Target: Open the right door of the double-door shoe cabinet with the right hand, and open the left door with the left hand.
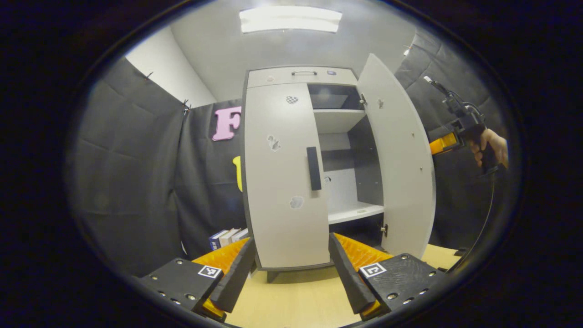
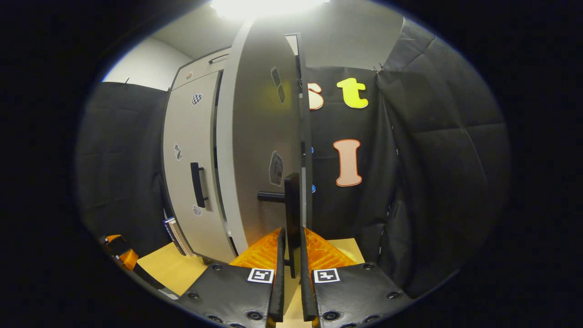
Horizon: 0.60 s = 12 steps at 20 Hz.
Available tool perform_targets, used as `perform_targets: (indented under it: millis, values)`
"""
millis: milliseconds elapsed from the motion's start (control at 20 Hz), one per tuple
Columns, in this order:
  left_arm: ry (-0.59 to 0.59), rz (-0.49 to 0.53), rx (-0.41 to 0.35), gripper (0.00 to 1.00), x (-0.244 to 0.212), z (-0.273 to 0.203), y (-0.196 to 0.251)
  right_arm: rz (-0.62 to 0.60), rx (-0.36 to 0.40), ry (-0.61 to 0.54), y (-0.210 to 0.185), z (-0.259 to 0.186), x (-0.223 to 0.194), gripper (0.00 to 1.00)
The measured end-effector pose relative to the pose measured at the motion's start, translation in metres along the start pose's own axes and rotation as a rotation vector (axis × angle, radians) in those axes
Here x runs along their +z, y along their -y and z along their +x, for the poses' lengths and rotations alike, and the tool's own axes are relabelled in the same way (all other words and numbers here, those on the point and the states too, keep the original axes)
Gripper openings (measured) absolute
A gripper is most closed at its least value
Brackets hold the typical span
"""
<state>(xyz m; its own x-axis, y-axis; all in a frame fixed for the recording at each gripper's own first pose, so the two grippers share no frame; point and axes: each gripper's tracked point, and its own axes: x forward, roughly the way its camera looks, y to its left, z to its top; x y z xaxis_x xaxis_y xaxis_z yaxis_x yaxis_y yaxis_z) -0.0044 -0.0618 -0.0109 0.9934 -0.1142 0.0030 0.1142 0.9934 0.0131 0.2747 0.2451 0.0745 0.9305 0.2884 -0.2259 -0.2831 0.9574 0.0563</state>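
The white shoe cabinet (image 1: 300, 75) stands on the table. Its left door (image 1: 282, 182) is closed, and the black handle (image 1: 313, 168) on it is untouched. The right door (image 1: 396, 159) is swung wide open, baring the shelves (image 1: 339, 120) inside. My left gripper (image 1: 291, 273) is open, low in front of the left door and well short of the handle. In the right gripper view, my right gripper (image 2: 291, 259) is shut on the right door's black handle (image 2: 292, 214), with the right door (image 2: 255, 136) seen nearly edge-on. A hand holds the right gripper (image 1: 448, 141) behind that door.
The cabinet rests on a light wooden table (image 1: 296, 296). Several books (image 1: 227, 237) lean against its left side. Black cloth walls stand close on both sides. The left gripper (image 2: 118, 250) shows low at the left of the right gripper view.
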Motion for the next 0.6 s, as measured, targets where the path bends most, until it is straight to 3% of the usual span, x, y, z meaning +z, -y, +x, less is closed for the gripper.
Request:
perform_targets:
  millis: [150,300,350,550,600]
  values:
    - [-0.013,-0.011,-0.002,0.94,-0.004,0.001,0.003,-0.004,-0.064,0.012,0.005,0.006,0.000,0.10]
    - [-0.034,-0.011,0.010,0.94,-0.010,0.004,-0.002,0.039,-0.025,0.028,0.000,0.001,0.003,0.00]
    - [-0.038,-0.007,0.013,0.94,-0.010,0.004,-0.003,0.032,-0.025,0.036,0.001,0.001,0.004,0.05]
    - [-0.042,0.007,0.016,0.92,-0.009,0.016,-0.006,0.011,-0.029,0.009,0.003,-0.012,-0.010,0.05]
    - [-0.041,0.010,0.015,0.92,-0.008,0.017,-0.007,0.000,-0.035,0.003,0.003,-0.017,-0.014,0.00]
